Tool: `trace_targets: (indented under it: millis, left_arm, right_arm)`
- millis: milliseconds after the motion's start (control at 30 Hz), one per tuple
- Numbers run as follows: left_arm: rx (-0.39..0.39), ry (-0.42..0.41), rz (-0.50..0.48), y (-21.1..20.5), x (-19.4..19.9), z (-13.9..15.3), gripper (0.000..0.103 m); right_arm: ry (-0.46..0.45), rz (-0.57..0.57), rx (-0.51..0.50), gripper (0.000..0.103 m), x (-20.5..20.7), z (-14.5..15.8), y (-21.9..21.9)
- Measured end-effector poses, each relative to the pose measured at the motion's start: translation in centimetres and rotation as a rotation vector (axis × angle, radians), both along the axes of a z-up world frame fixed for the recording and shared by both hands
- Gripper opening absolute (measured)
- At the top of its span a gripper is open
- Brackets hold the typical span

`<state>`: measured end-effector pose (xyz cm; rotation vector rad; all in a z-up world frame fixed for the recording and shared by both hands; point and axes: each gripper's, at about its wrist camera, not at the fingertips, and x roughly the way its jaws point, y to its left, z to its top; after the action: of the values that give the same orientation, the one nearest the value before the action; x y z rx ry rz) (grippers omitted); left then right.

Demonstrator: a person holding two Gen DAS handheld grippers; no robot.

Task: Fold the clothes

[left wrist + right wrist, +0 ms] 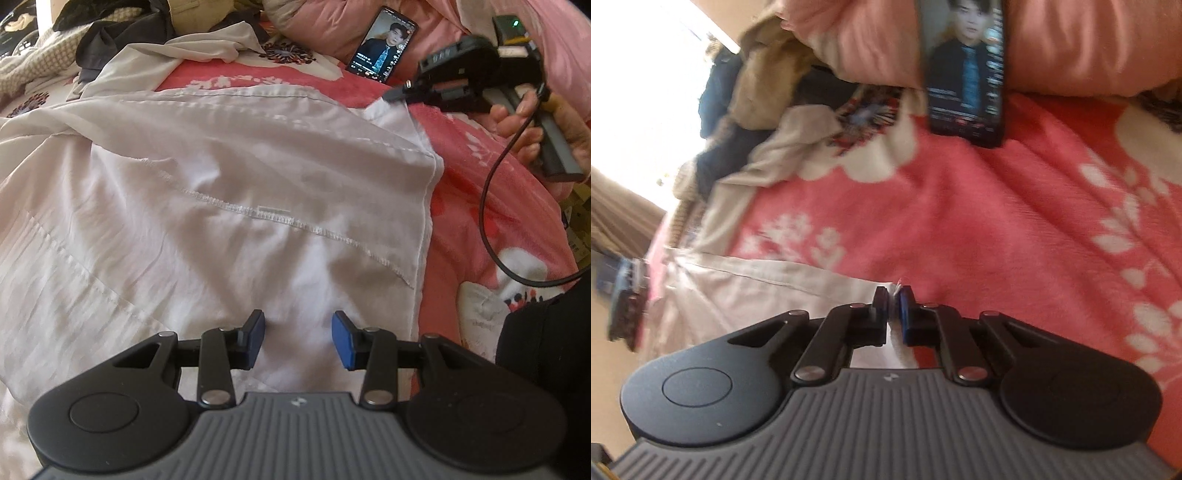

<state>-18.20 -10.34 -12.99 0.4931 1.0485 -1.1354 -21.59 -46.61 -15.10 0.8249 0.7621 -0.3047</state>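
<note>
A white garment lies spread inside out on the pink flowered blanket, its stitched seams showing. My left gripper hovers open over its near part, nothing between the blue pads. In the left wrist view the right gripper is at the garment's far right corner, held by a hand. In the right wrist view my right gripper is shut on the edge of the white garment, a sliver of cloth pinched between its pads.
A phone with a lit screen leans against a pink quilt at the back. A heap of other clothes lies at the far left. A black cable hangs from the right gripper over the blanket.
</note>
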Motion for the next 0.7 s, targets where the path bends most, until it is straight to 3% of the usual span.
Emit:
trace_targets:
  millis: [267, 700]
  left_arm:
    - [-0.023, 0.06, 0.045, 0.3, 0.8, 0.1, 0.042]
    - [-0.197, 0.212, 0.325, 4.7, 6.8, 2.6, 0.041]
  right_arm:
    - [-0.18, 0.188, 0.075, 0.005, 2.0, 3.9, 4.0]
    - [-0.304, 0.59, 0.21, 0.005, 4.8, 5.9, 12.6]
